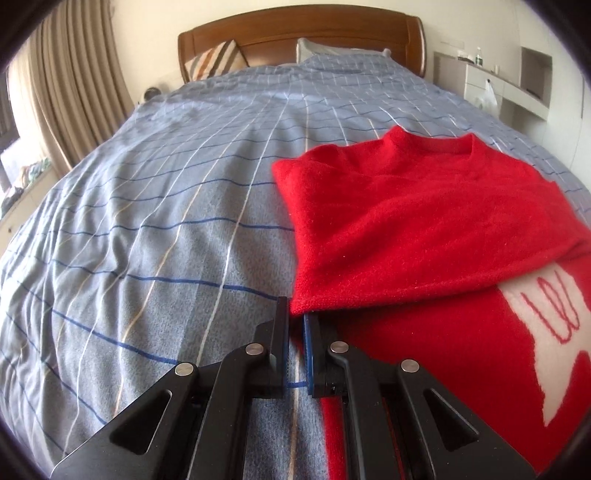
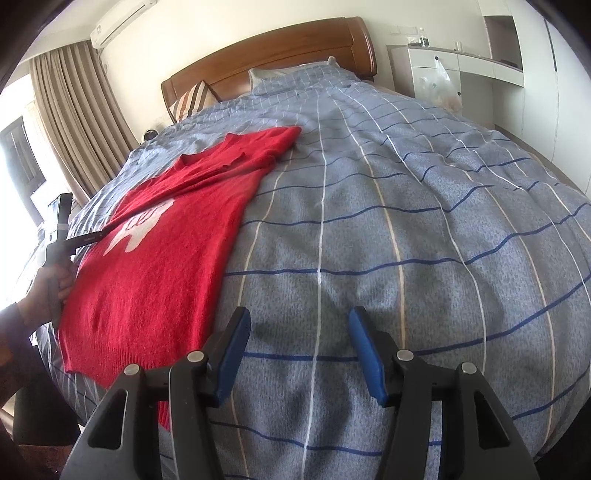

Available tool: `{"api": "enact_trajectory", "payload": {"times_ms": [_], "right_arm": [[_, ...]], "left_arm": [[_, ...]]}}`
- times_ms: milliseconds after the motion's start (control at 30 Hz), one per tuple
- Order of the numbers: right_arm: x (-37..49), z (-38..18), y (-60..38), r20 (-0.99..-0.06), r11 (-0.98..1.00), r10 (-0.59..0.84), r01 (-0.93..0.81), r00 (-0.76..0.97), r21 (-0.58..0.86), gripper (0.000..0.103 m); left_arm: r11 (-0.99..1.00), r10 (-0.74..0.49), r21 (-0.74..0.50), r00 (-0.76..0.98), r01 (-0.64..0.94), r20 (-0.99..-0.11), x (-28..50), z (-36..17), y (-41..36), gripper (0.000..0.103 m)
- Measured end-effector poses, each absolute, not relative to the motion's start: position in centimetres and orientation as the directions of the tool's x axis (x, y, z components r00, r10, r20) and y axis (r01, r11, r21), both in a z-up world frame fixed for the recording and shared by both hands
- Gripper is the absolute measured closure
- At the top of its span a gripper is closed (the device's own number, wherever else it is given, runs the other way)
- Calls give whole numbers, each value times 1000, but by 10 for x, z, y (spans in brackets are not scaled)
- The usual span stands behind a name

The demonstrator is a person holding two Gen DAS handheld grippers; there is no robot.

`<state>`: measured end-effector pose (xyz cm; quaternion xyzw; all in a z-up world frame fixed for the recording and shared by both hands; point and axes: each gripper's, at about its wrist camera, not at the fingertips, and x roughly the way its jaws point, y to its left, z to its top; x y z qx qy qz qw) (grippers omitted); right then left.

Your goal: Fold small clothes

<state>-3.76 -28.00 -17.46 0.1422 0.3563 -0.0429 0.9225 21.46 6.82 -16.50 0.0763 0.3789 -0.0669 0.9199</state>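
A small red knit sweater (image 1: 424,229) with a white motif lies on the blue checked bedspread (image 1: 166,221). One side is folded over the body. My left gripper (image 1: 295,317) is shut on the corner of that folded flap, at the sweater's left edge. In the right wrist view the sweater (image 2: 159,266) lies to the left, and the left gripper (image 2: 88,236) shows at its far edge, held by a hand. My right gripper (image 2: 297,325) is open and empty above bare bedspread, just right of the sweater's hem.
A wooden headboard (image 1: 303,29) and pillows (image 1: 214,59) stand at the far end of the bed. Curtains (image 2: 74,110) hang on the left. White shelves and a desk (image 2: 461,74) with a plastic bag stand at the right.
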Motion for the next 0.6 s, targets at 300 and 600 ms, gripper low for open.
{"api": "enact_trajectory", "payload": {"times_ms": [300,600], "right_arm": [[-38,-169,-273,-687,979,-28,160,726,129,47],[-65,-126,-262,-707,998,-9,-36,707,-48,36]], "left_arm": [[994,-31,50,701,95,-713,204,-156,97,49],[990,-144,-121,560,79,-816,78,-141,160,34]]}}
